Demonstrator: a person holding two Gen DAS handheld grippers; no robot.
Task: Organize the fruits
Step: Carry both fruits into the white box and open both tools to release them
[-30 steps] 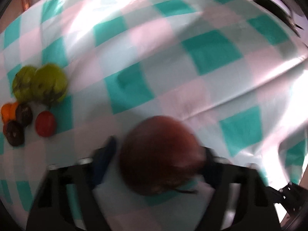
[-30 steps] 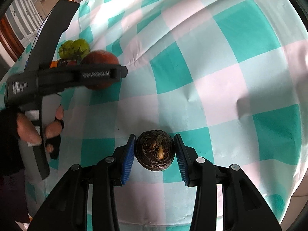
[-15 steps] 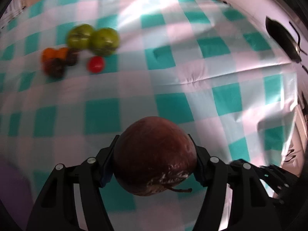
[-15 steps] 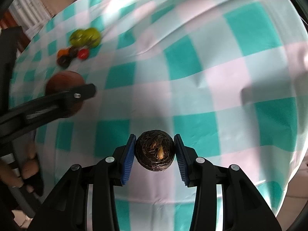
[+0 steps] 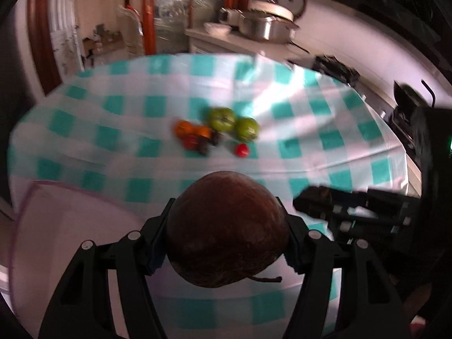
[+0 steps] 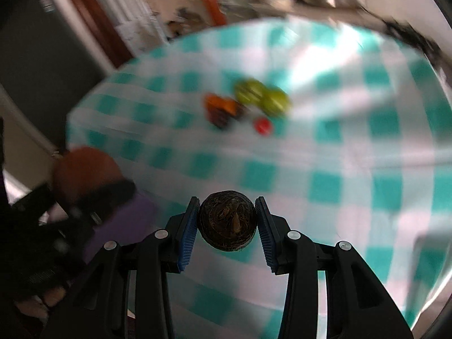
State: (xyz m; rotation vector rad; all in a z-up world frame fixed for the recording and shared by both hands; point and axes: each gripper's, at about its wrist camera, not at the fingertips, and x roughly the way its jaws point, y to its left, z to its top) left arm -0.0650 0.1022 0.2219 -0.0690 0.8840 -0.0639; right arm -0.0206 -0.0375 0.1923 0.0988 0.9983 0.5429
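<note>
a fruit cluster (image 5: 217, 132) already sat mid-table; the left gripper (image 5: 226, 237) clamped a brown fruit (image 5: 226, 231), the right gripper (image 6: 227, 221) a dark round one (image 6: 227, 220) (both unplaced).

Home kitchen is indicated: metal pots (image 5: 264, 25) and a rice cooker (image 5: 291, 0) are seen on a counter (image 5: 240, 41) at upper right, a doorway (image 5: 172, 14) at upper centre, a checked tablecloth (image 5: 325, 141) mid-frame.

I see a round table under a teal-checked cloth (image 5: 158, 107), a counter with steel pots (image 5: 262, 25) upper right, and a wooden doorframe (image 5: 39, 42) upper left.
</note>
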